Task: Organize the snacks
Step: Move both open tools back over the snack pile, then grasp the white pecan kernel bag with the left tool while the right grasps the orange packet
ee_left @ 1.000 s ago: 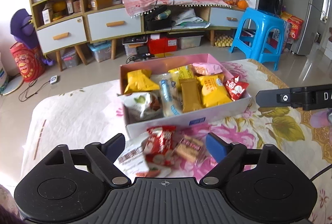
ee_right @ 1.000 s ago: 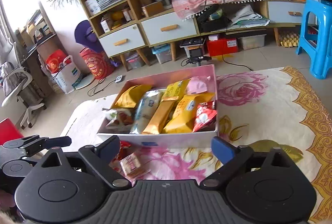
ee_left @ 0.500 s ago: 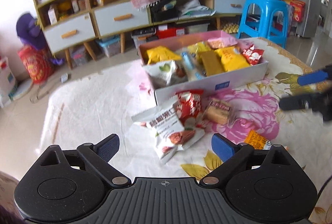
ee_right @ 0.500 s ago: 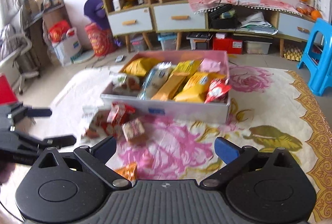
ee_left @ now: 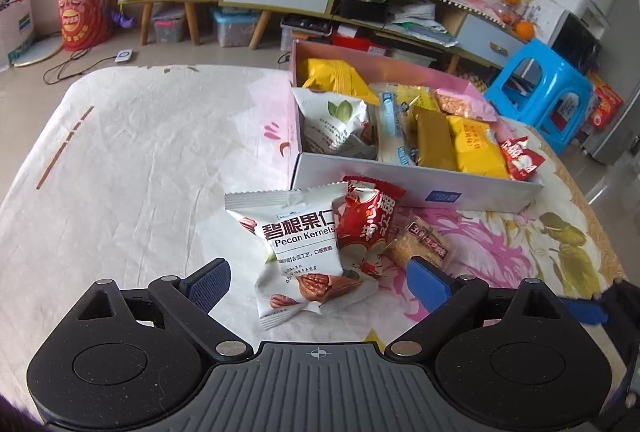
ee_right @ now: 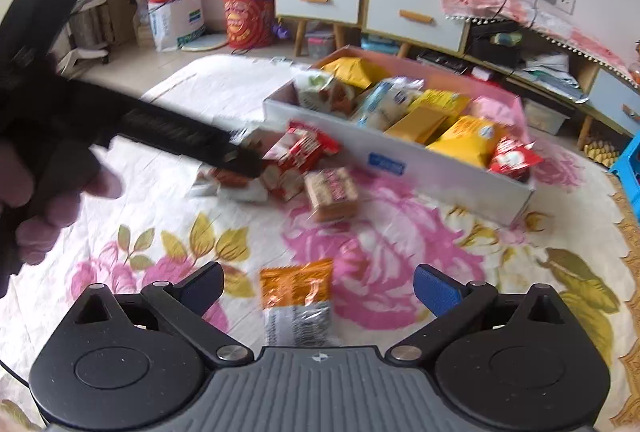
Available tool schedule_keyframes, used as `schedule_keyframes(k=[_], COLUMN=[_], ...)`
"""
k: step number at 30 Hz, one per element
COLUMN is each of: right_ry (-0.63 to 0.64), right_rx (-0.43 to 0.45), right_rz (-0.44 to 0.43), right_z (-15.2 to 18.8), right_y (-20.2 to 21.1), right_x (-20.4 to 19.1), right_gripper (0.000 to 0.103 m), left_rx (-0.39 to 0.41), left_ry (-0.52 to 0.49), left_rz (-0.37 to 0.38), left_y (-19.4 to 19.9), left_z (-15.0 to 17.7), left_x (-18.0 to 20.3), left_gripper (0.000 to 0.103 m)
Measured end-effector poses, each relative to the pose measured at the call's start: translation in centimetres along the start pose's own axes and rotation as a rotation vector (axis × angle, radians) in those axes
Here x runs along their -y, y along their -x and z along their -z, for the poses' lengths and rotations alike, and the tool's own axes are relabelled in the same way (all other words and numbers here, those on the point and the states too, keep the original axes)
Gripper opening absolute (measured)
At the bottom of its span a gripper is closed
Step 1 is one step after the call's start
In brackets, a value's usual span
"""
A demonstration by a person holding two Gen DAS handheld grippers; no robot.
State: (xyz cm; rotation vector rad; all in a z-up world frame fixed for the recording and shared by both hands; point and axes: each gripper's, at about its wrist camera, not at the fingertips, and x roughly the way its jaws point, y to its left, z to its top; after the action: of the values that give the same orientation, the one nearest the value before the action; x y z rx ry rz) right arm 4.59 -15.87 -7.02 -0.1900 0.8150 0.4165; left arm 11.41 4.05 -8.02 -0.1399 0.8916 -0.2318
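both grippers have been lowered; the left gripper (ee_left: 316, 282) is spread around the pecan packet (ee_left: 298, 250), the right gripper (ee_right: 318, 288) around the orange packet (ee_right: 296, 302). the overlapping red packet (ee_left: 366, 224) may be pinched too.

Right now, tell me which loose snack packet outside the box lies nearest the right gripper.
The orange packet, alone on the floral cloth just ahead of the open right gripper. The other loose packets lie farther off, clustered by the box.
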Motion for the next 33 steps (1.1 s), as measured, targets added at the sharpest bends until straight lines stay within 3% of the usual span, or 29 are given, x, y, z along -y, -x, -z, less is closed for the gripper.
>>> schedule_keyframes(k=[7,9,11,15,19,25,26,33], right_ry=[0.064,0.087,0.095,0.063,0.048,0.058,0.059,0.099], right_rx=[-0.051,-0.057,-0.063,-0.062,-0.061,-0.056,-0.058,-0.044], right_rz=[0.004,0.016,0.023,0.001,-0.007,-0.012,-0.012,-0.024], right_z=[1.4,1.7,1.9,2.1,2.0,2.1,2.0,1.5], right_y=[-1.5,-1.8,-2.0,-2.2,-2.3,-2.3,-2.3,-1.3], right_x=[-1.2,-1.4,-1.3,-0.8,-0.5,-0.6,-0.6,-0.9], right_gripper=[0.094,0.094,0.094,0.095,0.095,0.094,0.093,0.052], left_rx=[-0.009,-0.008,-0.01,0.0,0.005,-0.009,-0.012,-0.024], left_ry=[-0.003,0.003,0.019,0.036,0.052,0.09,0.097,0.123], left_rz=[-0.031,-0.037,-0.039,-0.039,-0.049,-0.054,-0.06,-0.071], left_y=[-0.8,-0.9,-1.0,-0.8,-0.6,-0.5,-0.4,0.6], left_z=[0.0,0.0,0.1,0.0,-0.2,-0.5,-0.6,-0.3], left_x=[0.7,0.5,0.3,0.1,-0.3,-0.9,-0.9,-1.1], left_gripper=[0.089,0.083,0.07,0.063,0.049,0.048,0.048,0.048])
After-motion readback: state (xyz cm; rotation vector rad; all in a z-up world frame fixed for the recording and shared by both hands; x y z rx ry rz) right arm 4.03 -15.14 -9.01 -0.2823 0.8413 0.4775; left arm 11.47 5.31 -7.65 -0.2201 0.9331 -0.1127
